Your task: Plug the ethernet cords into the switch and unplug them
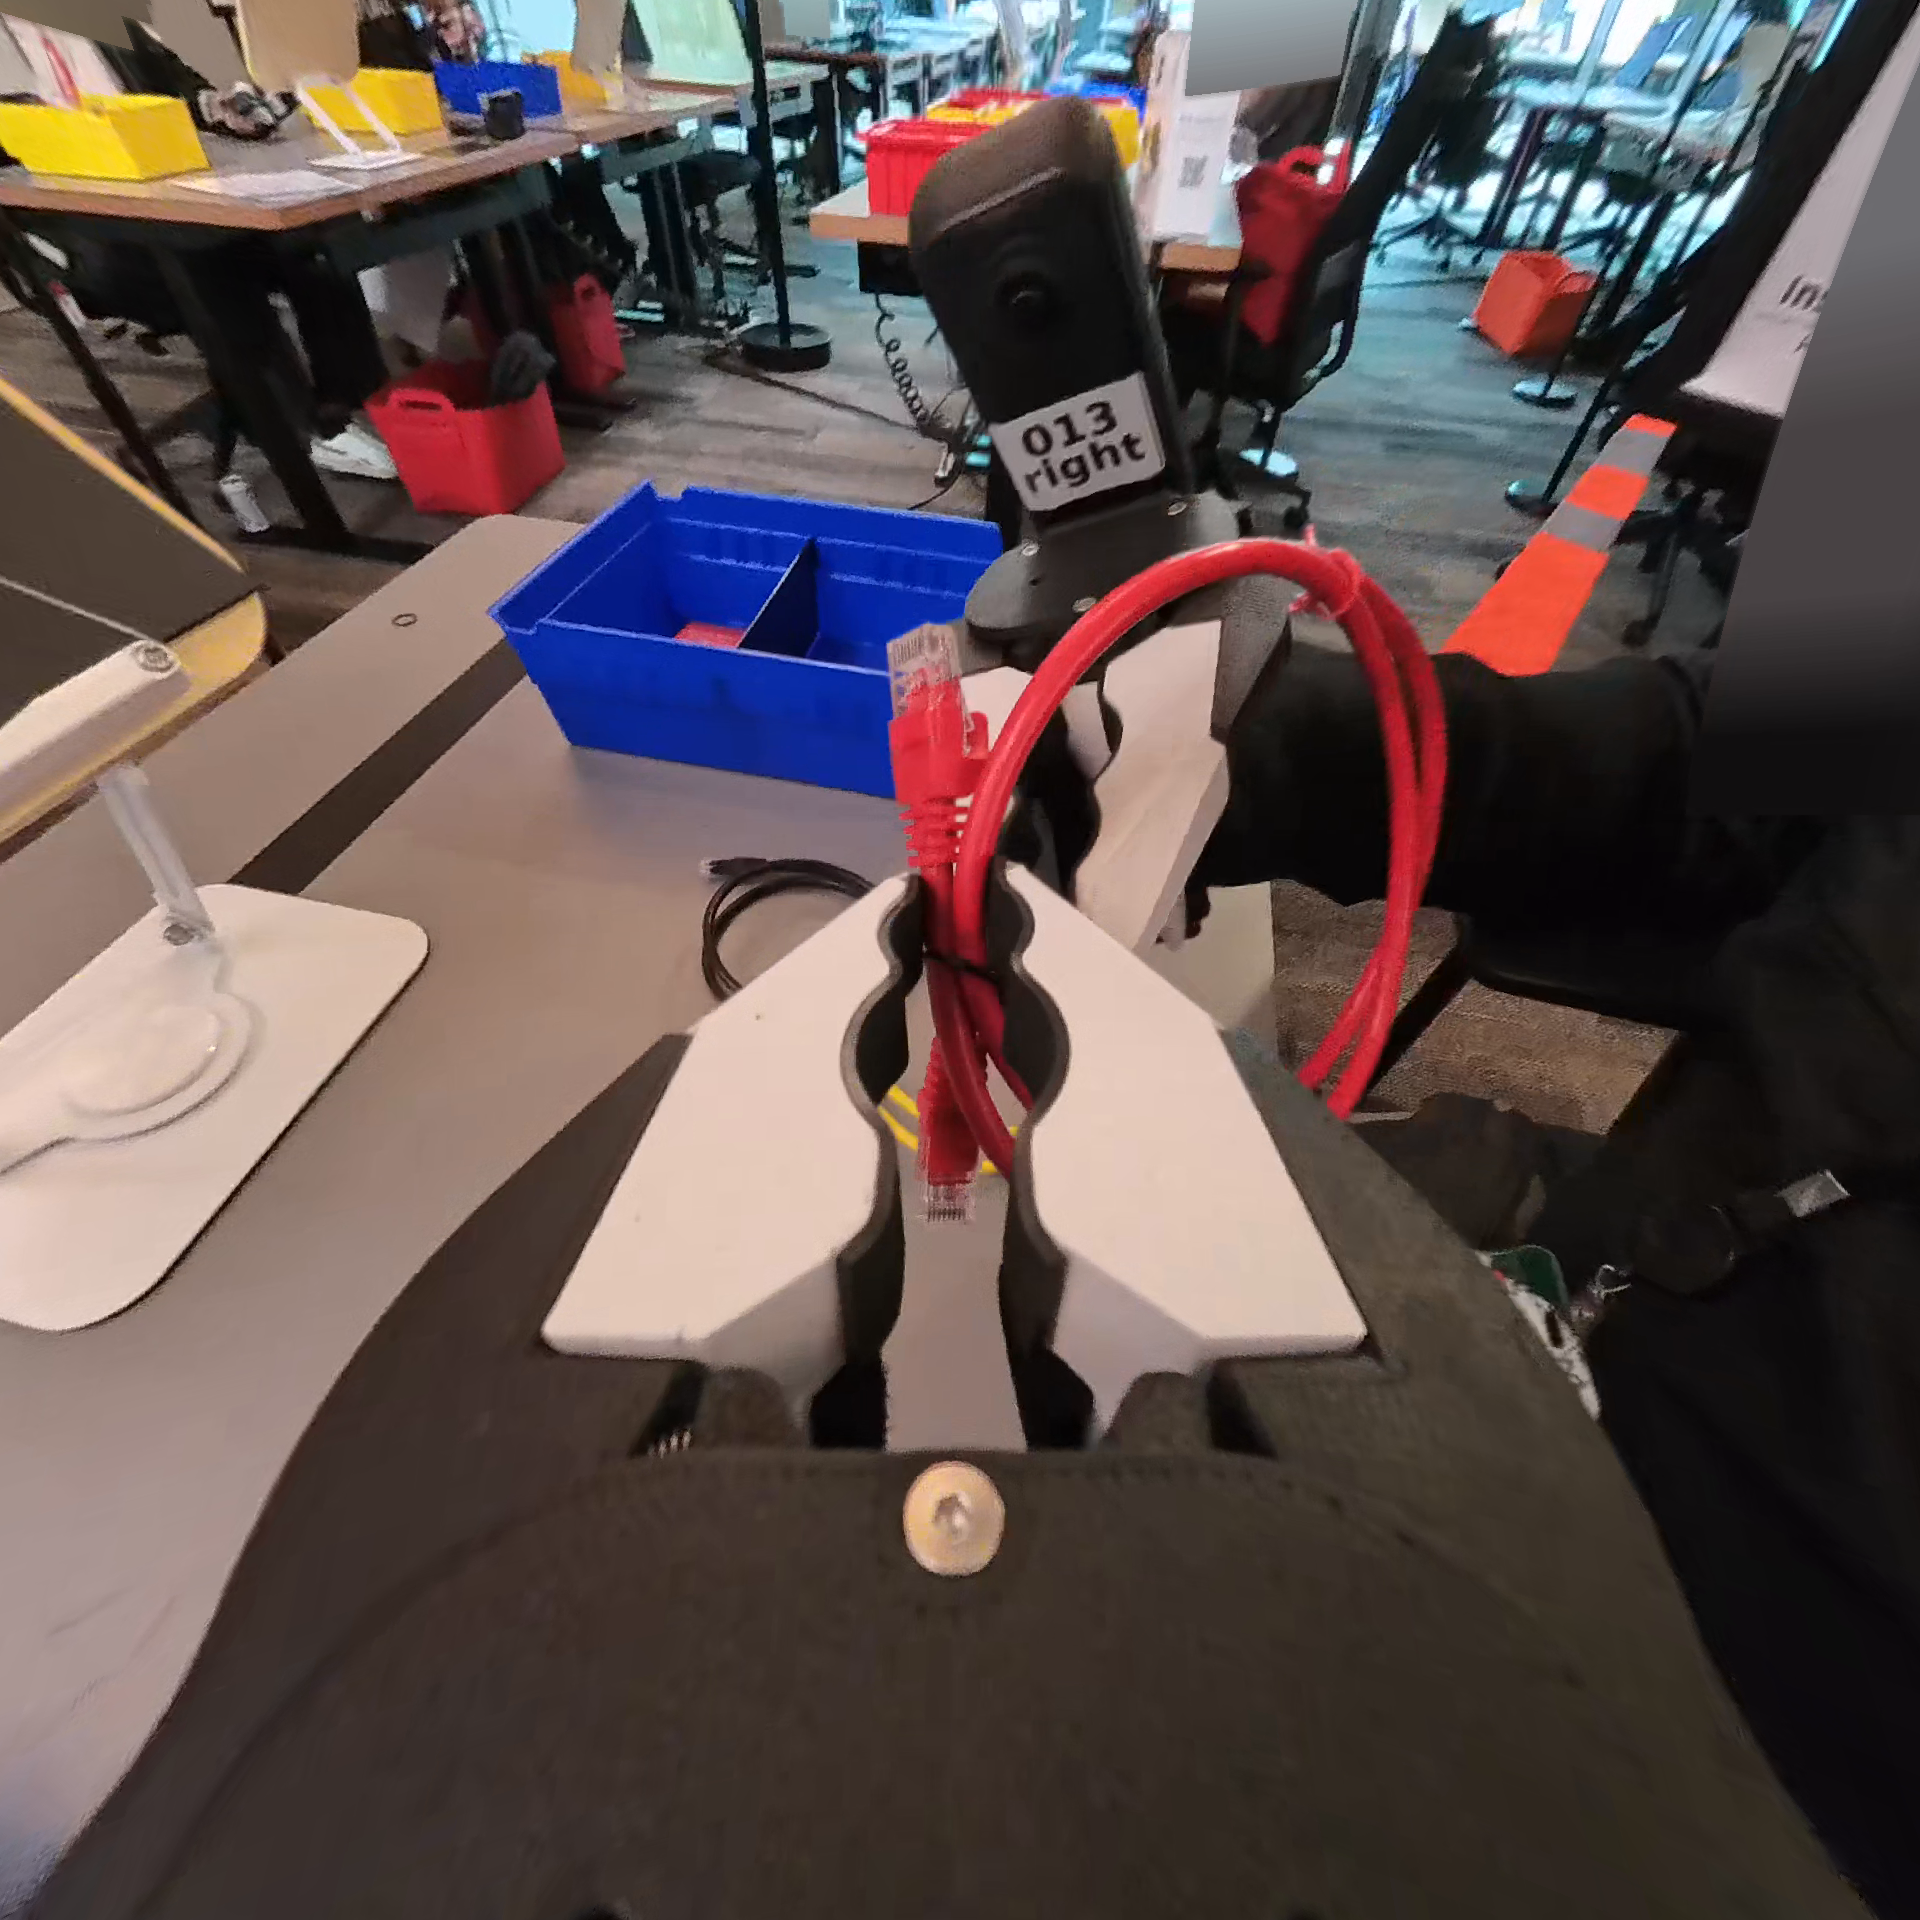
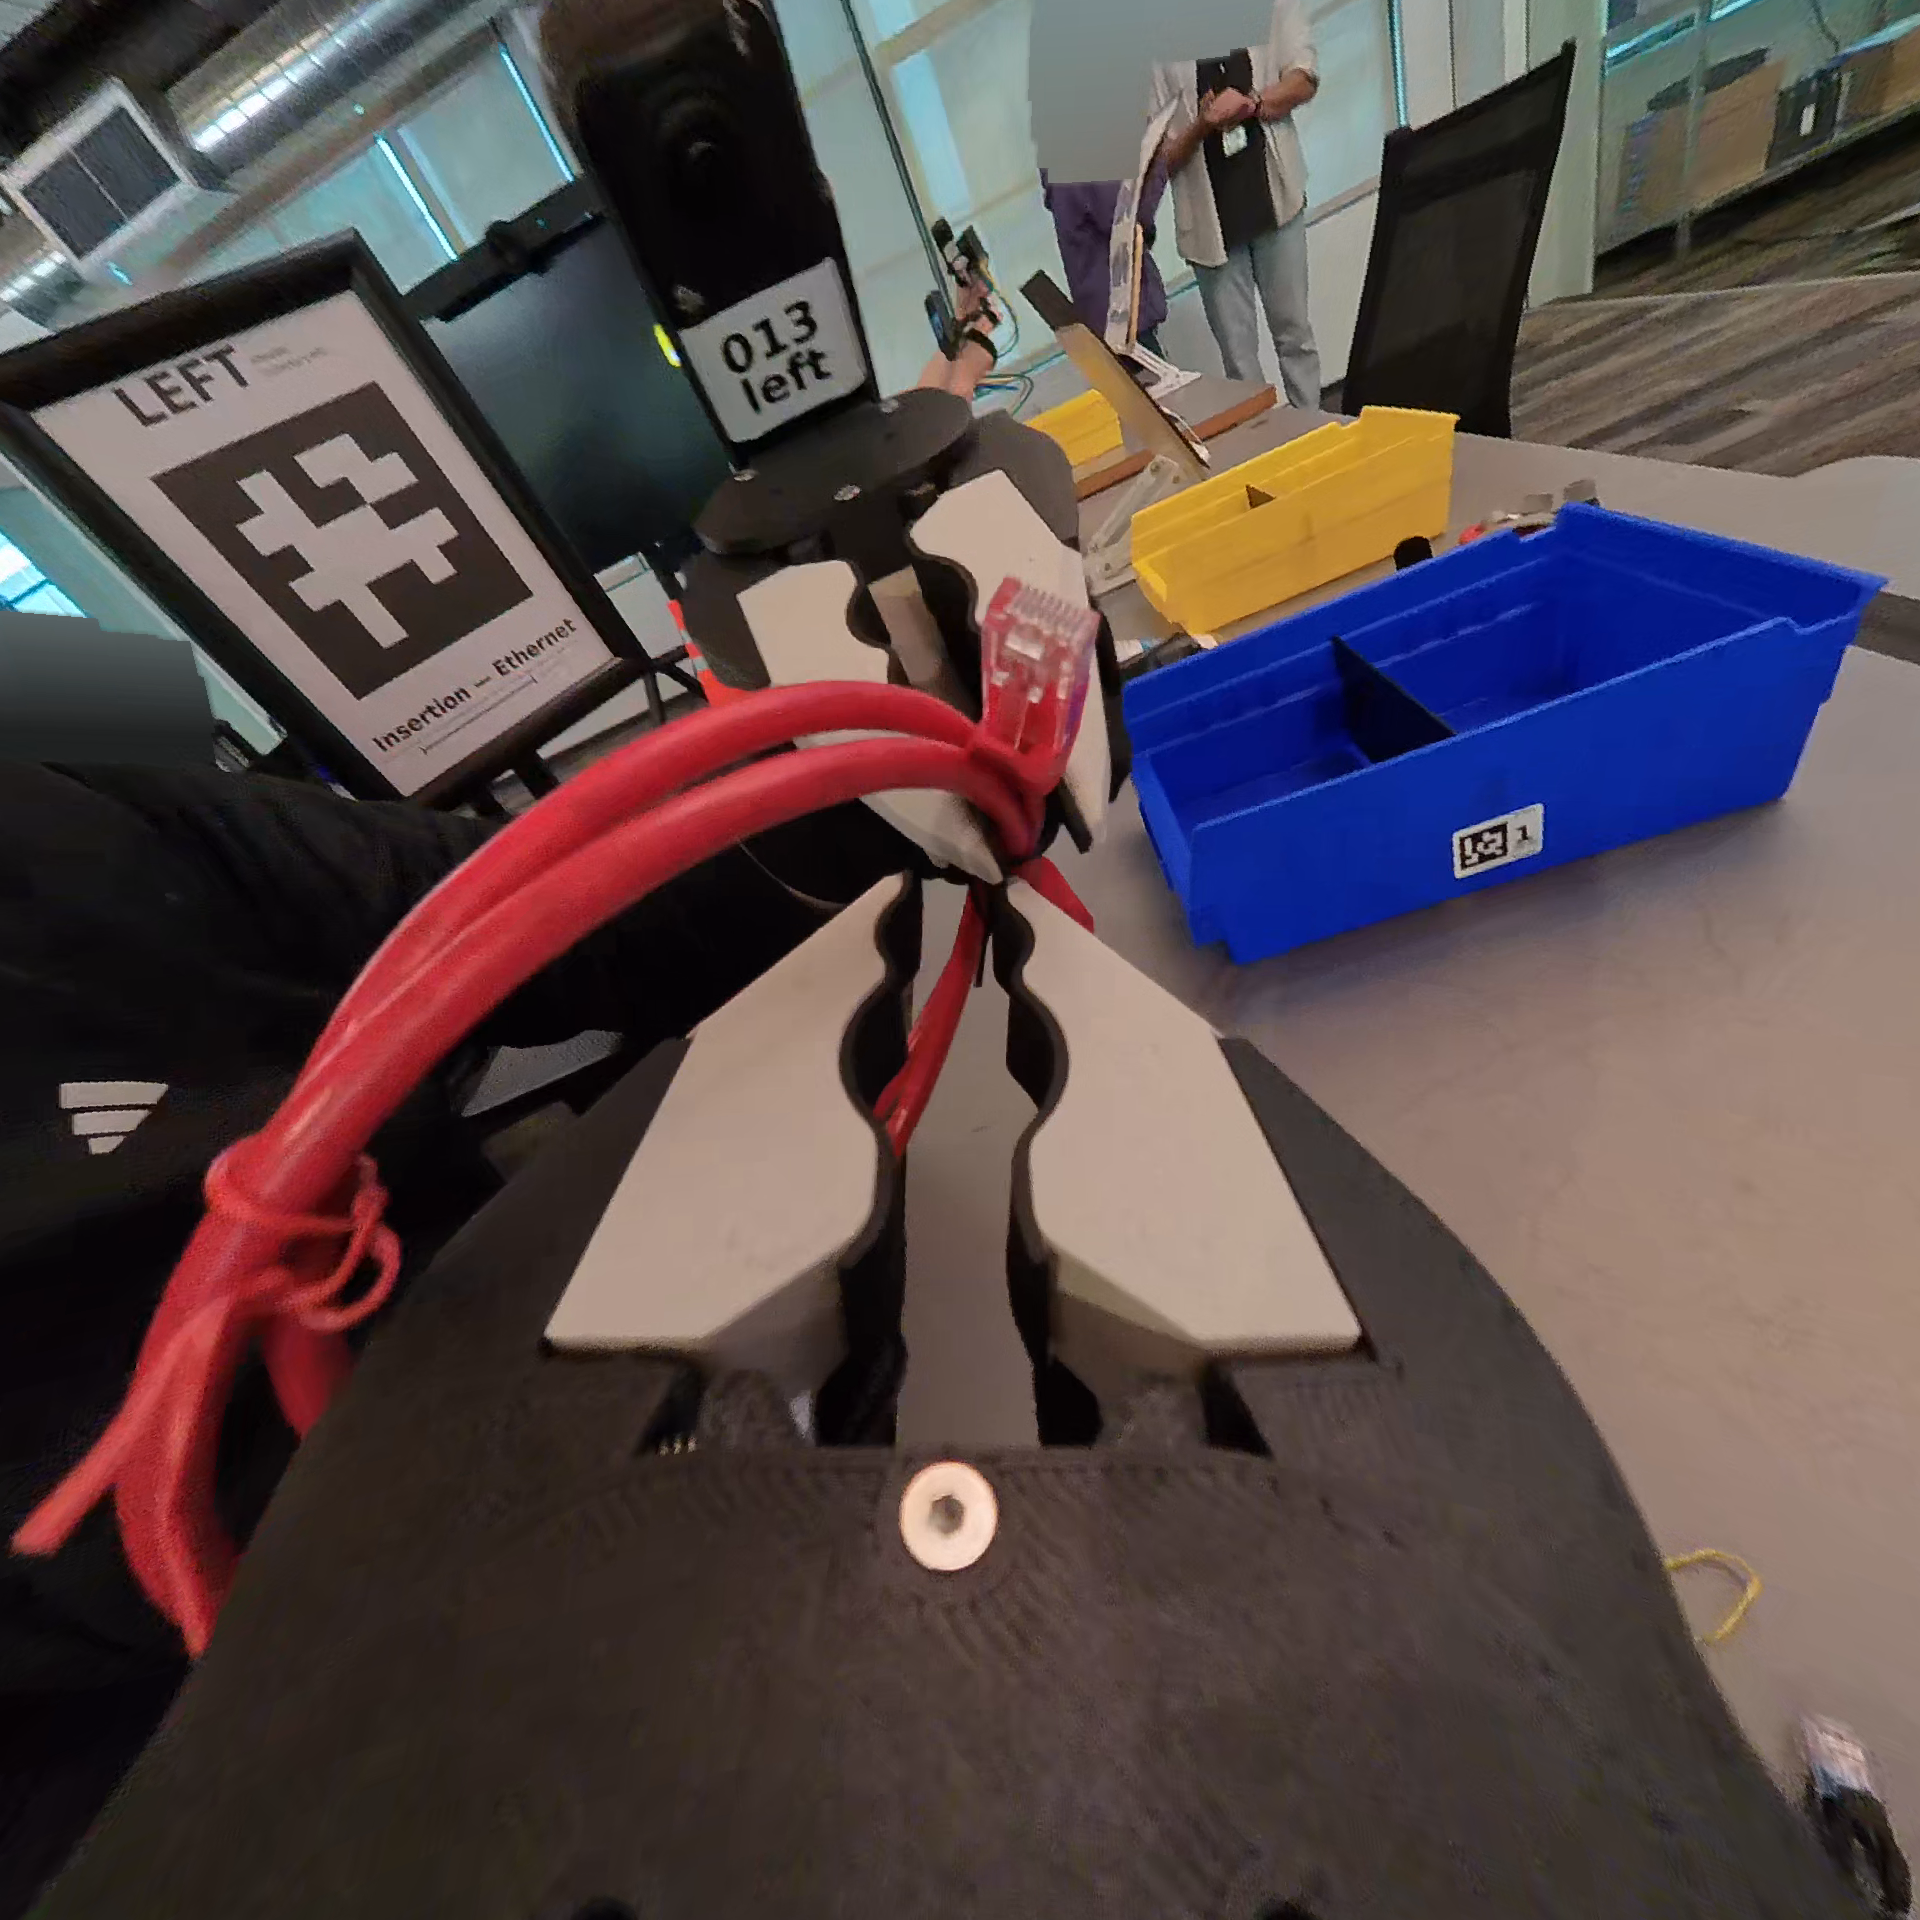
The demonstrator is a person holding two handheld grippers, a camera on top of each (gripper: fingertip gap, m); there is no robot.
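1. Left gripper (image 1: 961,940): tips clamped on the bundled red ethernet cord (image 1: 1392,831), right at the black tie holding the coil together. One plug hangs down between the fingers toward 6 o'clock; the other plug (image 1: 928,686) sticks up at 12.
2. Right gripper (image 2: 961,914): tips pinched on the same cord at the bundle's waist, nose to nose w/ the left gripper. In its view the loop arcs off to 9 o'clock, w/ a red twist tie (image 2: 281,1236) knotted on it at 8.
3. So the cord is in the air btwn both grippers, above the grey table (image 2: 1455,1143), still coiled and tied.
4. Just past the grippers on the table: a black cord (image 1: 769,904) at 11 o'clock in left wrist view, coiled, untouched. A bit of yellow cord (image 2: 1714,1590) lies at 4 o'clock in right wrist view.
5. Farther: blue bin (image 2: 1507,727) at 2 o'clock in right wrist view, divider inside, mostly empty as far as visible.
6. No switch visible in either view.
7. Progress, my read: very early. Nothing plugged in. Left to do: free the red cord from its ties, find the switch, plug each cord, then unplug.
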